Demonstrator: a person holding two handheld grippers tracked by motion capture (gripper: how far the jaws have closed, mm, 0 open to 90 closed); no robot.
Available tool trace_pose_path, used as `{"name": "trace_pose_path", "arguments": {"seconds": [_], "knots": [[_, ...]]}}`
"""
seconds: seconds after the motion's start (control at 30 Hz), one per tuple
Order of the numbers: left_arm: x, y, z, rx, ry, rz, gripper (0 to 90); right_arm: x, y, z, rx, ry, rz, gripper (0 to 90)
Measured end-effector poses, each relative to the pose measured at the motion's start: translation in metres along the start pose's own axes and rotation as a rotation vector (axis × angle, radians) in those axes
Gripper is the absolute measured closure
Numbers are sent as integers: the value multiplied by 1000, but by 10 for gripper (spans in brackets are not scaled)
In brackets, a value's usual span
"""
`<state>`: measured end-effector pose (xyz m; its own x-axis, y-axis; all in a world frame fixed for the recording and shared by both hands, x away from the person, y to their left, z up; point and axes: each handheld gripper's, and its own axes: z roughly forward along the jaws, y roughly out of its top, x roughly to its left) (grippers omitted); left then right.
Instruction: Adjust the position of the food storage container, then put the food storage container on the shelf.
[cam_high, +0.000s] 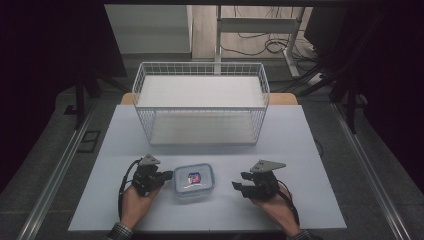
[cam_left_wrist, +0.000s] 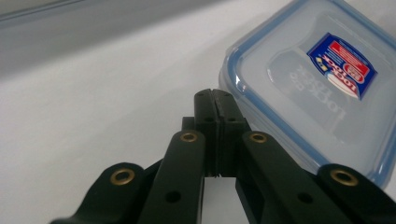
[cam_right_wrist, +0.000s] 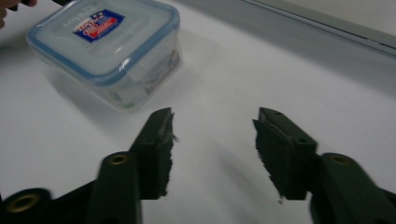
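A clear plastic container (cam_high: 194, 181) with a blue-rimmed lid and a red and blue label sits near the table's front edge, between the two hands. My left gripper (cam_high: 169, 174) is at its left side, jaws shut with nothing between them. In the left gripper view the shut tips (cam_left_wrist: 217, 100) lie just beside the container's (cam_left_wrist: 317, 79) lid edge; I cannot tell if they touch. My right gripper (cam_high: 239, 180) rests to the container's right, a short way off. In the right gripper view its jaws (cam_right_wrist: 212, 128) stand open over bare table, with the container (cam_right_wrist: 105, 51) ahead to the left.
A white wire basket (cam_high: 200, 65) stands at the back middle of the white table sheet (cam_high: 300, 150). Metal rails (cam_high: 55, 170) run along both sides of the table. Beyond the basket are a desk frame and cables on the floor.
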<state>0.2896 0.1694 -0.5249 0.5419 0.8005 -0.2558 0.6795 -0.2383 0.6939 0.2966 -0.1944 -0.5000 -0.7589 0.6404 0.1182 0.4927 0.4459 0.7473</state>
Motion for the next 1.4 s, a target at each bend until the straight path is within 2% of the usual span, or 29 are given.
{"name": "trace_pose_path", "arguments": {"seconds": [0.07,0.17,0.2,0.27,0.3,0.33,0.47,0.5,0.53,0.57,0.6,0.73,0.8,0.9,1.0,1.03,1.07,1.1,1.13,1.2,1.23,1.27,1.3,1.37,1.4], "knots": [[-1,1,2,-2,-4,-2,900,-1,3,4,5,7,2,602],[-8,8,14,-5,-38,1,900,-3,10,13,9,11,1,710],[-8,8,14,-5,-38,1,900,-3,10,13,9,11,1,710],[-12,9,15,7,-50,18,900,-4,16,22,20,17,7,791],[-15,8,10,21,-42,36,897,-3,19,28,42,20,15,850],[-15,7,7,27,-38,34,894,-2,20,30,54,10,10,865],[-20,1,2,53,-61,35,895,-2,18,31,74,14,4,877],[-24,0,2,57,-45,53,900,-2,17,31,75,29,9,877],[-24,0,2,57,-45,53,900,-2,17,31,75,29,9,877],[-26,1,3,51,-62,43,900,0,17,31,77,40,5,877],[-27,2,4,49,-55,50,900,1,17,30,78,40,3,882],[-26,3,9,47,-53,50,900,4,16,27,83,28,-15,883],[-24,4,14,51,-56,45,900,3,13,25,91,48,7,884],[-23,5,14,51,-53,51,888,5,9,25,115,53,-2,879],[-21,5,10,38,-28,58,802,8,10,22,106,32,-20,853],[-18,3,6,25,-10,52,740,9,11,16,79,8,-35,800],[-18,3,6,25,-10,52,685,9,11,16,79,8,-35,800],[-15,1,3,21,-1,53,601,7,11,11,55,-15,-44,694],[-15,1,3,21,-1,53,530,5,10,9,41,-17,-45,637],[-12,-1,1,16,-3,53,410,1,8,7,30,-11,-27,510],[-12,-1,1,16,-3,53,368,1,8,7,30,-11,-27,510],[-11,-2,0,12,-10,49,368,-1,7,6,28,-6,-15,474],[-10,-3,-3,-9,-14,56,307,-4,6,4,31,7,16,424],[-10,-3,-4,-15,-17,55,287,-4,6,4,28,12,22,408],[-10,-3,-6,-24,-26,53,240,-4,8,3,33,15,21,367]]}}
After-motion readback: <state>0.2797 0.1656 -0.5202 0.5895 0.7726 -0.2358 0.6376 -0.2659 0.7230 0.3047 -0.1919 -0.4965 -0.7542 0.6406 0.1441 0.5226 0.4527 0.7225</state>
